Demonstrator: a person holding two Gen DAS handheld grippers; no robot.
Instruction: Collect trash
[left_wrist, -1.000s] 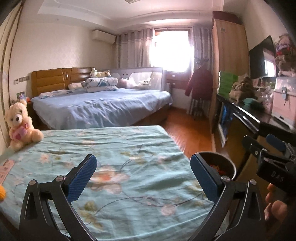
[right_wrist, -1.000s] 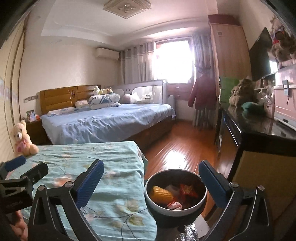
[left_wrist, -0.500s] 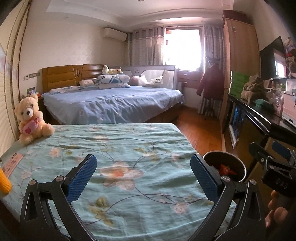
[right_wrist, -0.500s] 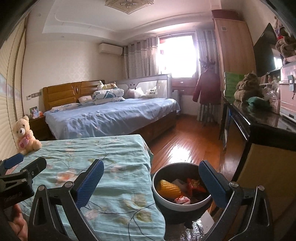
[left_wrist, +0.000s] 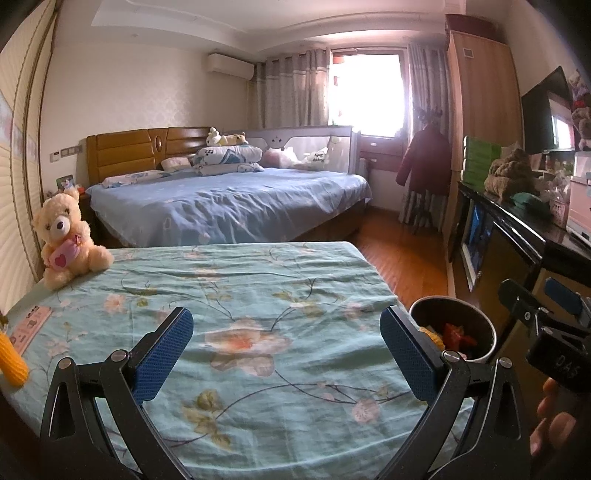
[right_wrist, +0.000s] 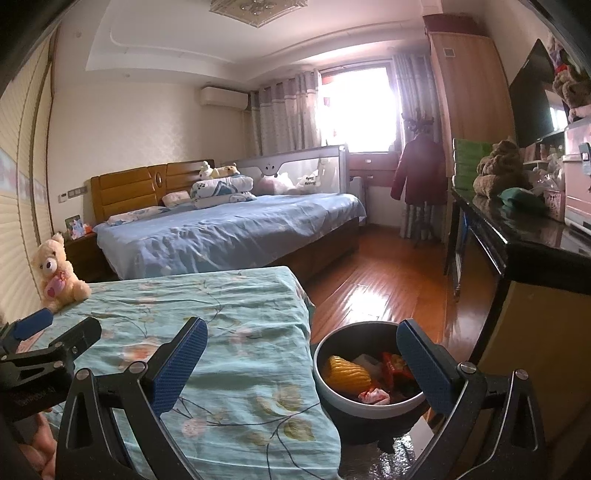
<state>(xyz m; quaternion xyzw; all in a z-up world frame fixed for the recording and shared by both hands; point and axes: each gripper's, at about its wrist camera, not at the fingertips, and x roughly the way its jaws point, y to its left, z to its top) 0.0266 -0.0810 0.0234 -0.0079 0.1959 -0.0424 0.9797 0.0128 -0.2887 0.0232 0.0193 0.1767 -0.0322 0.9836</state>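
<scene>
A round grey trash bin (right_wrist: 325, 376) stands on the floor beside the near bed's right edge; it holds a yellow corn cob (right_wrist: 347, 372), red wrappers (right_wrist: 393, 367) and white scraps. The bin also shows in the left wrist view (left_wrist: 489, 338). My right gripper (right_wrist: 301, 363) is open and empty, above and in front of the bin. My left gripper (left_wrist: 286, 350) is open and empty over the flowered green bedspread (left_wrist: 258, 295). A yellow corn cob (left_wrist: 13, 363) lies at the bed's left edge beside a pink paper strip (left_wrist: 29, 326).
A cream teddy bear (left_wrist: 64, 240) sits at the bed's far left corner. A blue-sheeted bed (left_wrist: 229, 203) stands behind. A dark cabinet (right_wrist: 524, 240) with clutter runs along the right wall. Wooden floor (right_wrist: 380, 280) lies between them.
Both grippers have drawn back and risen a little, so more of the green bed and the bin shows. The yellow cob at the left edge has come further into view. Jaws stay open.
</scene>
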